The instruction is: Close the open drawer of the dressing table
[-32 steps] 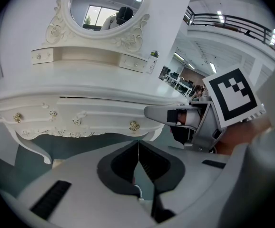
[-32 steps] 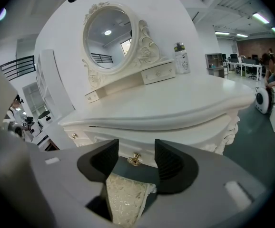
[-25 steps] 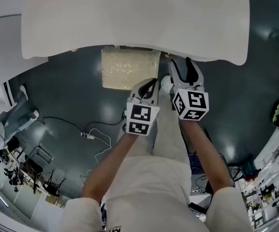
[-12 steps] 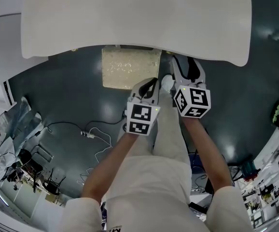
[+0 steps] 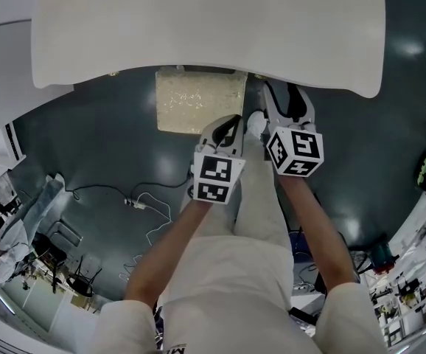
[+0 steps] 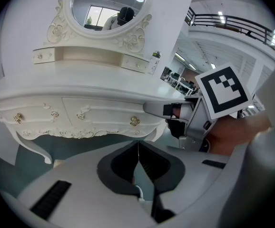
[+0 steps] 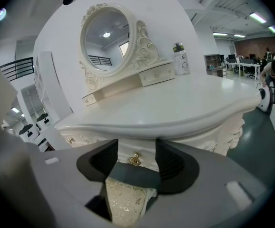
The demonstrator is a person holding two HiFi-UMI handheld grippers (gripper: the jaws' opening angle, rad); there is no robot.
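Right gripper (image 5: 281, 93): jaws stood well apart, gripping nothing; its tips reached in under the front lip of the dressing table (image 5: 198, 28).
Between the right jaws: a gold knob (image 7: 135, 158) sat in the gap, clear of both pads, in the right gripper view.
Left gripper (image 6: 138, 146): jaws shut together, tips meeting, nothing between them.
Left gripper's place: it hung just short of the table's front edge, beside the right gripper and a little further back from the table.
Drawer (image 7: 127, 148): its white front carried the gold knob and lay just below the tabletop's lip, straight ahead of the right gripper. Whether it sat fully flush with the apron could not be told.
Contact: in the left gripper view the right gripper's tip was right up at the apron near the table's right end. Touching or not could not be told.
Table front: carved white apron with more gold knobs along it, one of them (image 6: 135, 121) close to the right gripper's tip.
Tabletop: an oval mirror (image 7: 105, 39) in a scrolled frame stood at the back, with small drawers (image 7: 155, 75) under it and a small bottle (image 7: 178, 58) beside it.
Stool cushion (image 5: 198, 102): pale and patterned, tucked partly under the table, left of the right gripper in the head view.
Floor (image 5: 102, 146): dark and glossy, with a white cable (image 5: 143, 205) lying on it to the left of the person's legs (image 5: 257, 198).
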